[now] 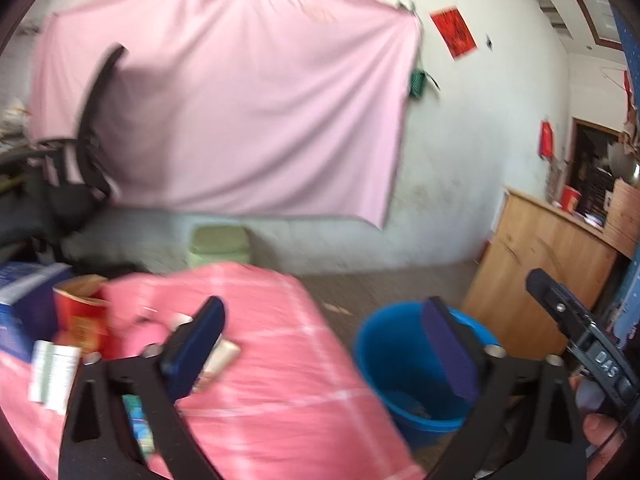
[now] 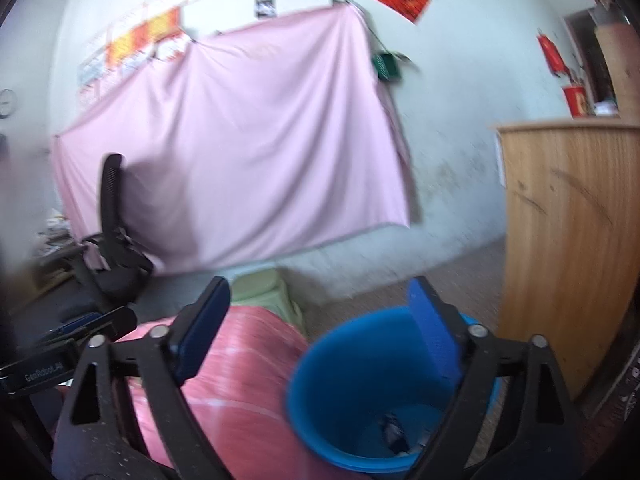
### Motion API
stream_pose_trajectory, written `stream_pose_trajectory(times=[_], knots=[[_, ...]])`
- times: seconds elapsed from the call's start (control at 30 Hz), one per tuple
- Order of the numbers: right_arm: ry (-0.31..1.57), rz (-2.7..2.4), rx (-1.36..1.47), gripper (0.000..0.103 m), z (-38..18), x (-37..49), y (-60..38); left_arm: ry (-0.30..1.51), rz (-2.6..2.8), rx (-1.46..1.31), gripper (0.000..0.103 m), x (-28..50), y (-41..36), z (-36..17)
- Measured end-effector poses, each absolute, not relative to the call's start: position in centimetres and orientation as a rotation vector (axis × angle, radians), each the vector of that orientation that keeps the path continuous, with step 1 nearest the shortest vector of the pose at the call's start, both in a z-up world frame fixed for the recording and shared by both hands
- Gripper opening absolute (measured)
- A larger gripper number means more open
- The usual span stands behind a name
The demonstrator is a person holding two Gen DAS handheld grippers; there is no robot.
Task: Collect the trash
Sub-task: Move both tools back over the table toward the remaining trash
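Observation:
A blue bucket stands on the floor by the pink-clothed table; it also shows in the right wrist view with dark scraps at its bottom. My left gripper is open and empty above the table's right edge. Trash lies on the cloth: a beige packet, a white box, a red carton, a green-blue wrapper. My right gripper is open and empty, above the bucket's near rim. The right gripper also shows in the left wrist view.
A blue box sits at the table's left. A green stool stands behind the table. A black office chair is at the left, a wooden cabinet at the right. A pink sheet hangs on the wall.

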State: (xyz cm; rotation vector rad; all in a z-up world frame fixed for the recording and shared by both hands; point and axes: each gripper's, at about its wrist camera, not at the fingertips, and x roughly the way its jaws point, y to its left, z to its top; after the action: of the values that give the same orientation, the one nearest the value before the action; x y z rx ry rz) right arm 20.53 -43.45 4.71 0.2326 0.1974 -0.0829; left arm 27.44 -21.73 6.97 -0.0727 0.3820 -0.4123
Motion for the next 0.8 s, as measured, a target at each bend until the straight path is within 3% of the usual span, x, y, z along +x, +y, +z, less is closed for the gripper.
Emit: stream_pose_trajectory(times=[0.47,0.8], knots=[[0.07,0.114,0.109,0.103,6.2,18.5,-31.2,0.231,-0.116,-0.087,0.102,20.7,-8.5,8.0],[0.17,0.196,0.024,0.103,4.0,20.0,-25.4,0.275,-0.017,-0.058,0.102,19.2,-1.9,4.4]])
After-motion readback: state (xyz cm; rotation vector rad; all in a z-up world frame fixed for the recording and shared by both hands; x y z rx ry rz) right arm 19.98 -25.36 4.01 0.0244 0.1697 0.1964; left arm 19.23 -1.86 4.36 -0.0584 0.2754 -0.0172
